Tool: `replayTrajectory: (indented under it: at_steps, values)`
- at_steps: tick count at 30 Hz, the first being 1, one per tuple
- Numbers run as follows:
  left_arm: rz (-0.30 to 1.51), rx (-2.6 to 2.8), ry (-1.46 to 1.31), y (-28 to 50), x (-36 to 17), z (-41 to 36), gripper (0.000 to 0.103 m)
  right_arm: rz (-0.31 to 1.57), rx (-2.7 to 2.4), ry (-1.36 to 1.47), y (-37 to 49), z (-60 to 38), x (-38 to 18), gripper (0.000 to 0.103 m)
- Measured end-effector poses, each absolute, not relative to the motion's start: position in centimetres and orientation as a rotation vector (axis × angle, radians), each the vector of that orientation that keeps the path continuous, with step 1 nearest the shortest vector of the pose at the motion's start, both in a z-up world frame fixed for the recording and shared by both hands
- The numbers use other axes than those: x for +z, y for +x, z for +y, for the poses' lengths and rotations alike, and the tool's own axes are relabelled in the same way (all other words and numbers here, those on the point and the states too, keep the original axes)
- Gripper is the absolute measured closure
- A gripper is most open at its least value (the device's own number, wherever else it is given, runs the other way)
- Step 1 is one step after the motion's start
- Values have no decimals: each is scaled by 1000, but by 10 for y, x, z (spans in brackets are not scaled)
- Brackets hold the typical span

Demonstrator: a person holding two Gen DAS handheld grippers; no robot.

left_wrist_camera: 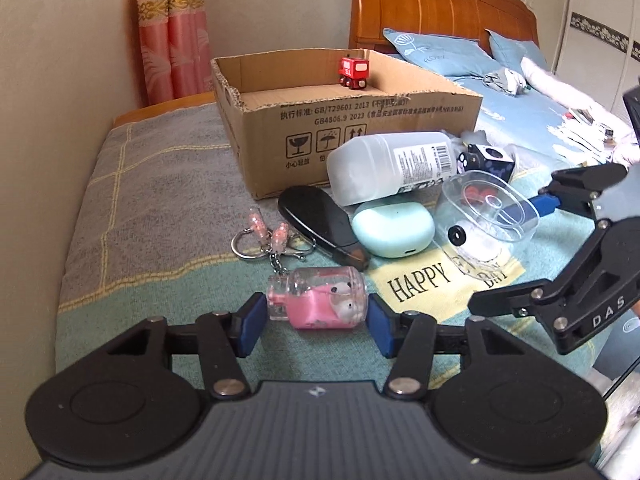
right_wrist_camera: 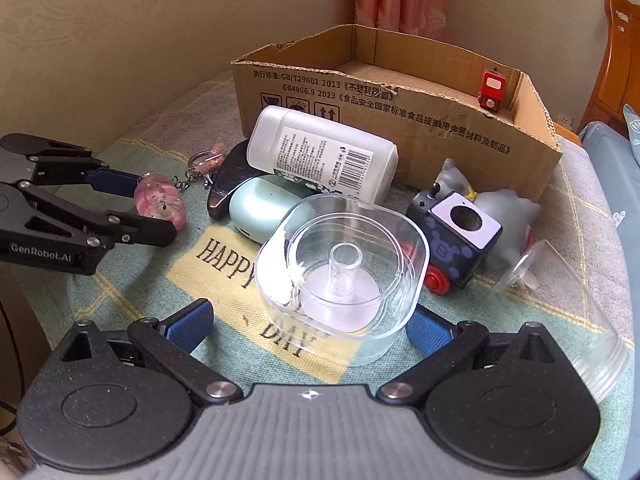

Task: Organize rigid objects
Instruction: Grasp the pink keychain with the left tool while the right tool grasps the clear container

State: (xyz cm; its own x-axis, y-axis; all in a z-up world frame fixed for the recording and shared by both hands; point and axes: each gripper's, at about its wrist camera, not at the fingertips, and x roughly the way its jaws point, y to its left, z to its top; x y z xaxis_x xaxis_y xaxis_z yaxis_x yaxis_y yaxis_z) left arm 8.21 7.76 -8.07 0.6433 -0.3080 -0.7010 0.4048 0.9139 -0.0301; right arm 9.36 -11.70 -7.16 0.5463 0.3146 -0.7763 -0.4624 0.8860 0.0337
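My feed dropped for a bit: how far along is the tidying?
Early. Only the red toy car sits in the cardboard box. The left hand-held gripper is pinching the pink keychain bottle; the right hand-held gripper brackets the clear container. White bottle, mint case, black block toy remain outside.

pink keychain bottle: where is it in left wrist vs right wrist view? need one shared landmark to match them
Left wrist: the pink keychain bottle is at bottom centre, between the left gripper fingers.
Right wrist: the same bottle is at the left edge, mid-height, held in the left gripper.
Shared landmark: the cardboard box behind the pile, a red toy inside.
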Motion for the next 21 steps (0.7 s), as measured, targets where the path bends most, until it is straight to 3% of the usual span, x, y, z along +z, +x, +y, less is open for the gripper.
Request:
replayTrajectory:
  at_steps: [11,14,18,21]
  values:
    - [785,-376,145,93,-82,66,46,904,403,-164,104,-110,-64,1]
    - [793,-348,156,93,-82,61,46,910,374,-163,107,-109,-64,5]
    - [801,-338,152,93,-81,61,53,917,327,-177,115,-109,-64,21]
    - [814,-335,144,94,-80,62,53,920,324,-173,116,-112,-63,22]
